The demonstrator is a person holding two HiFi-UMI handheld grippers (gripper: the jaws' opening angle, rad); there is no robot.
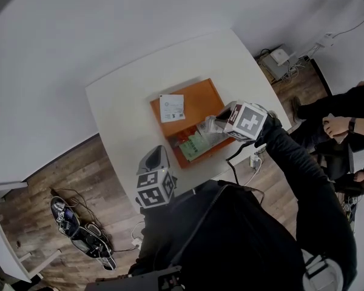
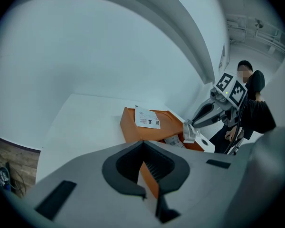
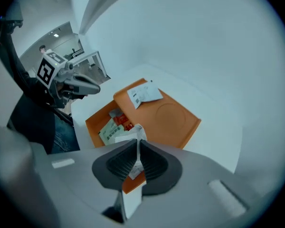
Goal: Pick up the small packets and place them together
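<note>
The left gripper (image 2: 142, 145) is hovering over the near edge of the white desk (image 1: 127, 114). Its jaw tips are meeting with nothing clamped between them, and it is pointing towards the orange tray (image 1: 200, 99). Its marker cube is showing only a black-and-white square pattern, with no words.

At the near end of the tray a green packet (image 1: 194, 145) is lying flat, skewed to the tray's edges. A red packet (image 3: 122, 122) is lying just beside it. Both carry print that is too small to read.

The right gripper (image 3: 137, 144) is pointing steeply down above the tray's right half. Its jaws are pressing together on a thin white packet (image 3: 138, 132). The packet is sitting edge-on between the pads with its long axis running along the jaws. One end is poking out past the tips, and it is hanging clear of the tray. Dark print is showing on it, but it is not legible.

At the tray's far left corner another white packet (image 1: 171, 108) is lying flat, face up, overhanging the rim slightly. It is showing lines of small text and a square code mark, none of them readable.
</note>
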